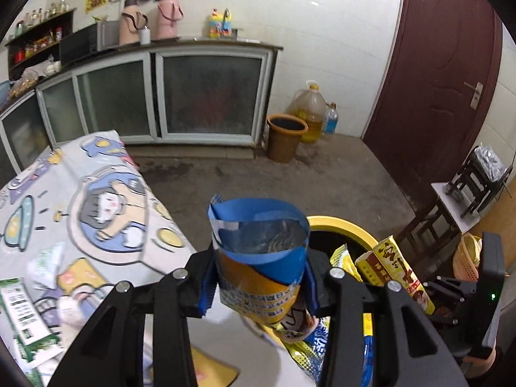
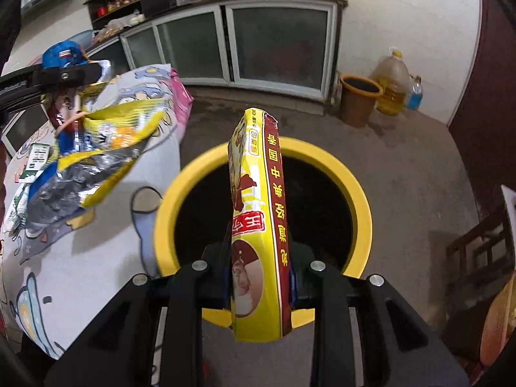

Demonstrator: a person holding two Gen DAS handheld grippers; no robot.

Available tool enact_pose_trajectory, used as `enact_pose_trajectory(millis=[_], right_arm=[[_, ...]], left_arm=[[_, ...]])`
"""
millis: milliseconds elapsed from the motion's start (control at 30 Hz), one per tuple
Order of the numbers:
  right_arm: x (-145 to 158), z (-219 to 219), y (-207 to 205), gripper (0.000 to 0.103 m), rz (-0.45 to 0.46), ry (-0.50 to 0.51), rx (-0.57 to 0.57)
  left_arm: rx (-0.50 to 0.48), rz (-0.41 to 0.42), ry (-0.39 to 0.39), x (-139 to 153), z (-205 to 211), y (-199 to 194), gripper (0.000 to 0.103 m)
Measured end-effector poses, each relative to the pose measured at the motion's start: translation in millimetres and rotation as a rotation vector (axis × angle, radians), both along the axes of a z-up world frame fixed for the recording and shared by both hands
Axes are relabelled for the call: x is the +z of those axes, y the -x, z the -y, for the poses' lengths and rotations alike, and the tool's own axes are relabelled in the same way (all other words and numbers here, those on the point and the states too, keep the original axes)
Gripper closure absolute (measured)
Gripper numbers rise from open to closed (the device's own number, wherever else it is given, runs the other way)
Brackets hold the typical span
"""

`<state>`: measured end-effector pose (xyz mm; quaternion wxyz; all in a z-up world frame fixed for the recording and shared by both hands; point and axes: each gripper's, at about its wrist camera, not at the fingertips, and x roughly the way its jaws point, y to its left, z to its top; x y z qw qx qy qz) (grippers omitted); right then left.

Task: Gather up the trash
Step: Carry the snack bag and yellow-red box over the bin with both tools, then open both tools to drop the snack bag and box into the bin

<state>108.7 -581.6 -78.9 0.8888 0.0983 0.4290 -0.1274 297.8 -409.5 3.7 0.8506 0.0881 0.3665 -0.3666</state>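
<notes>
My left gripper (image 1: pixel 259 285) is shut on a blue and yellow snack bag (image 1: pixel 258 254), held over the table's edge beside the yellow-rimmed trash bin (image 1: pixel 342 224). The same bag (image 2: pixel 96 148) hangs at the left of the right wrist view, under the left gripper (image 2: pixel 64 75). My right gripper (image 2: pixel 258 280) is shut on a yellow and red carton (image 2: pixel 258 225), held upright right above the open bin (image 2: pixel 361 200). That carton (image 1: pixel 398 272) also shows in the left wrist view, with the right gripper's body behind it.
A table with a cartoon-print cloth (image 1: pixel 80 200) stands at the left, with a green and white packet (image 1: pixel 22 316) and other wrappers on it. A brown bucket (image 1: pixel 285 137) and oil jug (image 1: pixel 309 111) stand by the cabinet. Dark door (image 1: pixel 441 74) and stools (image 1: pixel 477 177) at right.
</notes>
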Motion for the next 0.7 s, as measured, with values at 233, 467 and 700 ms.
enact_pose_trajectory(millis=[233,467,700], right_arm=[[-35.4,23.0,-9.2,0.077,-0.065,-0.060,-0.048],[-48.0,30.7,-13.0,0.068,-0.082,-0.044,-0.089],[-43.3,37.3,-5.8,0.049,-0.080,-0.017,-0.144]], left_arm=[[-0.012,-0.063,-0.066,-44.3,47.6,-11.1,0.062],[0.010,-0.101,-0.070,-64.2,60.5,-13.6,0.052],[0.052,-0.069,-0.024,-51.2,45.7,-9.4,0.014]])
